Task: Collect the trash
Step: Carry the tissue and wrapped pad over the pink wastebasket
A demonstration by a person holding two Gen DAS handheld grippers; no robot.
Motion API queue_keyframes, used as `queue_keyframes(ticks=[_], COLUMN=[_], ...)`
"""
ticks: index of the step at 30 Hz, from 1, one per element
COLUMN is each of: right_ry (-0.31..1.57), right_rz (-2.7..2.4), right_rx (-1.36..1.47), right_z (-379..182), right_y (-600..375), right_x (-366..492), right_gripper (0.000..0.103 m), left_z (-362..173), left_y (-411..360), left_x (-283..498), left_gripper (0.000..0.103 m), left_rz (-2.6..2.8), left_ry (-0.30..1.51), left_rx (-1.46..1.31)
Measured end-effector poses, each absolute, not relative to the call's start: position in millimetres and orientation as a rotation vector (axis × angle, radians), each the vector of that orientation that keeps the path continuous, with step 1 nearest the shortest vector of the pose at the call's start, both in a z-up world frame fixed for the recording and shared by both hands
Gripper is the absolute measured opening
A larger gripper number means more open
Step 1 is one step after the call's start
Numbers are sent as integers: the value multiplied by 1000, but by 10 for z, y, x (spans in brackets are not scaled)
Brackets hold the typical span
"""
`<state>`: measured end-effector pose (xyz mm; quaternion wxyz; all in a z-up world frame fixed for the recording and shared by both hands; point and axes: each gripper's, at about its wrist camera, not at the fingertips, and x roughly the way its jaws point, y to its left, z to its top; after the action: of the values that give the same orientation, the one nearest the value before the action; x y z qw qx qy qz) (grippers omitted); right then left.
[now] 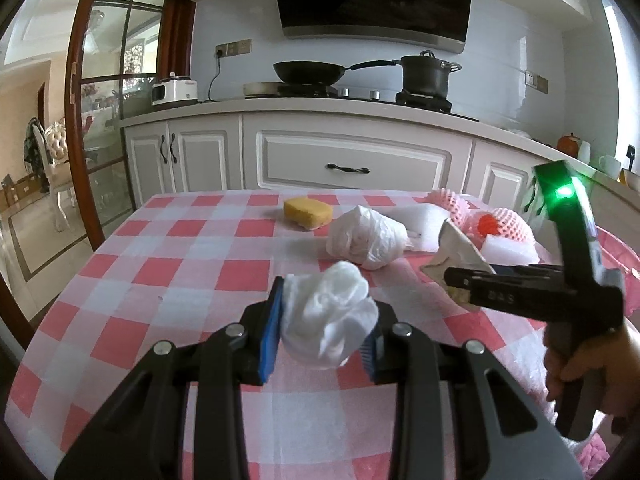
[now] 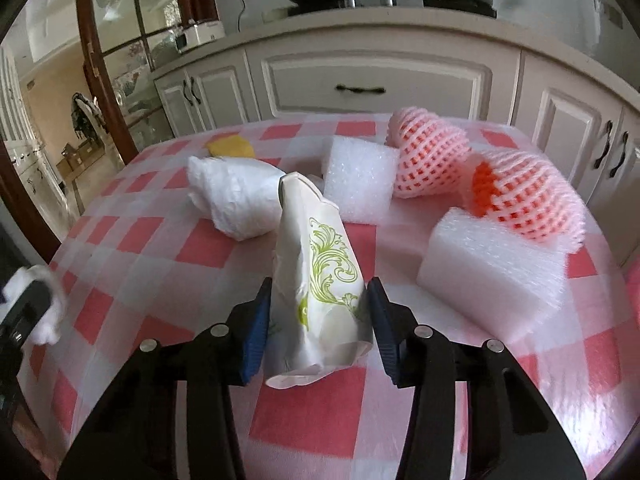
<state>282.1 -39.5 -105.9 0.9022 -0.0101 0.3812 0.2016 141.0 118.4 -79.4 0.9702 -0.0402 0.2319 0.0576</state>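
Observation:
My left gripper (image 1: 324, 320) is shut on a crumpled white tissue (image 1: 332, 316) above the checked table (image 1: 168, 272). My right gripper (image 2: 318, 312) is shut on a white wrapper with a green pattern (image 2: 320, 272), held above the table; it shows in the left wrist view (image 1: 460, 280) at the right. A crumpled white plastic bag (image 2: 236, 196) lies mid-table. Two white foam blocks (image 2: 360, 184) (image 2: 492, 276) and two pink foam nets (image 2: 428, 160) (image 2: 528, 200) lie at the right.
A yellow sponge (image 1: 308, 210) lies at the far side of the table. White kitchen cabinets (image 1: 352, 160) with a stove, pan and pot stand behind. A glass door (image 1: 108, 100) is at the left. Something pink (image 1: 624, 264) sits past the table's right edge.

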Motion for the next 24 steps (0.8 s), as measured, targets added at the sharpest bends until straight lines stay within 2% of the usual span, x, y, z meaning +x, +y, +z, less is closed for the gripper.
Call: queue_keyframes(ticks=[24], right_ry=[479], right_rz=[389], right_rx=[45], right_z=[-262], right_y=[-1355], right_x=[1602], right_gripper=[45], left_z=[-308], left_y=[272], left_x=[1168], left_gripper=[32], left_rz=[-10], left_ry=[323], left_rx=[41])
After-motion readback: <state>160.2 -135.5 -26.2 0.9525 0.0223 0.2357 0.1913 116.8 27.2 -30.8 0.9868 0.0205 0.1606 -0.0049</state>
